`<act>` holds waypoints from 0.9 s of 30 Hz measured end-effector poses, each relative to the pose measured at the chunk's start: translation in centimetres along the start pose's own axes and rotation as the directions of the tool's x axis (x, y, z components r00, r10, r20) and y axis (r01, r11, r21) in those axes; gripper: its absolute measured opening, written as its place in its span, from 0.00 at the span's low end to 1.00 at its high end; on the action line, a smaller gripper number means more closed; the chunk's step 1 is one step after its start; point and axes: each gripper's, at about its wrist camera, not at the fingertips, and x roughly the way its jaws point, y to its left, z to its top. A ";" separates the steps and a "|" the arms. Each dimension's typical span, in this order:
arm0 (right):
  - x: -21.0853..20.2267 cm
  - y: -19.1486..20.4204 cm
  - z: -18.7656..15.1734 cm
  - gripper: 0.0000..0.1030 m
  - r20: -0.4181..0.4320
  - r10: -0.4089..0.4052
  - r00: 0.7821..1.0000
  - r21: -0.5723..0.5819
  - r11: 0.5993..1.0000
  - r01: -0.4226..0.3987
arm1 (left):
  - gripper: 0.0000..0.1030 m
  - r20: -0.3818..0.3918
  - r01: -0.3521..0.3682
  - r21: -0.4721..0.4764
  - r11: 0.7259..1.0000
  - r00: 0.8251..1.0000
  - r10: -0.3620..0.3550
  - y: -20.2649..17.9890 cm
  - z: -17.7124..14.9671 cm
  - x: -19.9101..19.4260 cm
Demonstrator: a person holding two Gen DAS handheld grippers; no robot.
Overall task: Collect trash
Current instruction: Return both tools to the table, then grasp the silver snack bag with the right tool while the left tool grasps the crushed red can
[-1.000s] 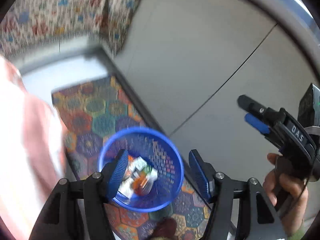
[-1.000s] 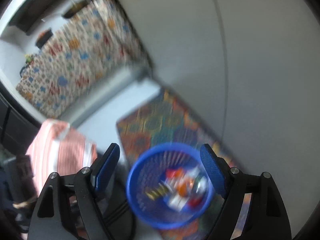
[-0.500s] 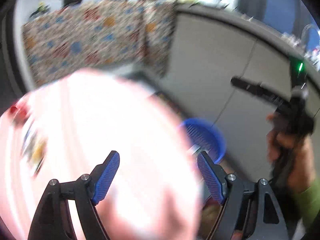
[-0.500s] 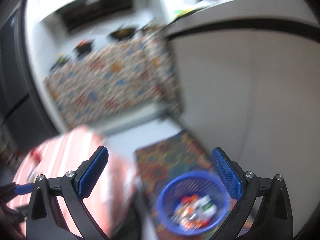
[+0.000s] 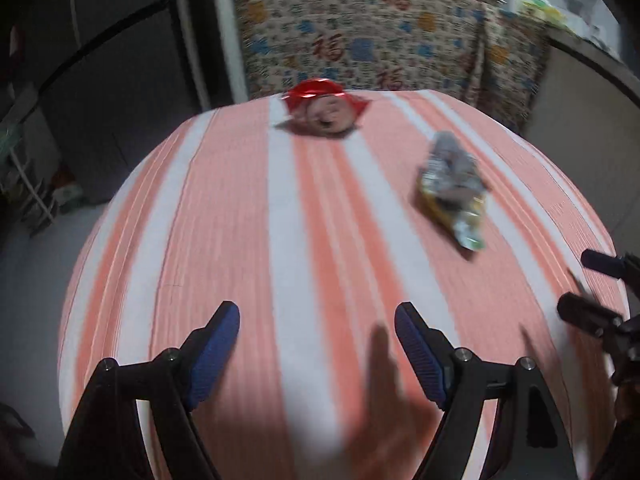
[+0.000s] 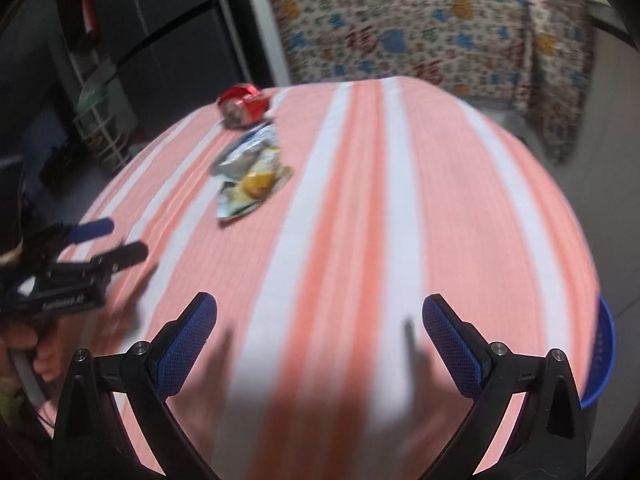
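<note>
Step in hand, judged: approach to next trash. Left gripper (image 5: pixel 316 344) and right gripper (image 6: pixel 320 344) above striped table (image 5: pixel 224 208), jaws wide apart, empty. Red wrapper (image 5: pixel 322 106) at far edge, crumpled yellow-silver packet (image 5: pixel 454 190) nearer, apart. Blue basket (image 6: pixel 602 360) below table's right edge. Next: lower onto one wrapper, pinch, carry to basket.

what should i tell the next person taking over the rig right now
Left gripper: open, holding nothing, above the near part of the striped tablecloth.
Right gripper: open, holding nothing, also over the cloth's near part.
Left on the table: a crumpled red wrapper near the far edge and a silver and yellow snack bag nearer the middle; neither is touched.
Blue basket: only its rim shows past the table's right edge in the right wrist view; contents hidden now.
To do: pick up both pieces and drop them in the basket.
</note>
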 end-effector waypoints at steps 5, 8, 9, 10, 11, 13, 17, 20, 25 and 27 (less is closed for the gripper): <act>5.4 2.8 4.1 0.99 -0.042 0.000 0.999 -0.050 0.999 -0.002 | 0.79 -0.025 0.044 -0.004 0.999 0.999 -0.044 2.1 0.6 1.0; 7.9 4.3 5.3 0.99 -0.055 -0.022 0.998 -0.065 0.998 0.019 | 0.79 -0.042 0.071 0.032 0.997 0.997 -0.070 2.6 2.2 2.2; 8.5 4.4 5.5 0.98 -0.048 -0.038 0.998 -0.070 0.997 0.035 | 0.79 -0.048 0.079 0.046 0.996 0.996 -0.077 2.9 3.0 2.7; 8.6 4.4 5.5 0.88 -0.041 -0.062 0.997 -0.072 0.996 0.059 | 0.79 -0.050 0.086 0.059 0.995 0.995 -0.083 3.0 3.7 3.2; 8.5 4.4 5.9 0.64 -0.021 -0.091 0.996 -0.068 0.994 0.089 | 0.79 -0.045 0.097 0.071 0.993 0.995 -0.094 3.4 4.7 3.9; 7.7 3.5 5.9 0.45 -0.018 -0.066 0.998 -0.051 0.997 0.065 | 0.79 -0.034 0.109 0.094 0.990 0.994 -0.106 4.0 6.8 5.7; 5.6 1.6 4.0 0.41 -0.044 -0.064 0.997 -0.061 0.996 0.061 | 0.79 -0.007 0.154 0.172 0.973 0.988 -0.155 5.4 10.1 8.7; 3.9 1.7 1.7 0.41 -0.024 -0.081 0.996 -0.105 0.991 0.078 | 0.79 -0.027 0.231 0.296 0.927 0.972 -0.233 5.1 12.3 10.4; 3.8 1.3 1.4 0.44 -0.013 -0.093 0.996 -0.075 0.993 0.092 | 0.81 -0.071 0.320 0.508 0.799 0.941 -0.332 3.3 14.1 12.0; 4.0 1.5 1.5 0.44 -0.013 -0.102 0.995 -0.080 0.992 0.100 | 0.81 -0.112 0.381 0.535 0.754 0.917 -0.384 3.4 14.7 12.7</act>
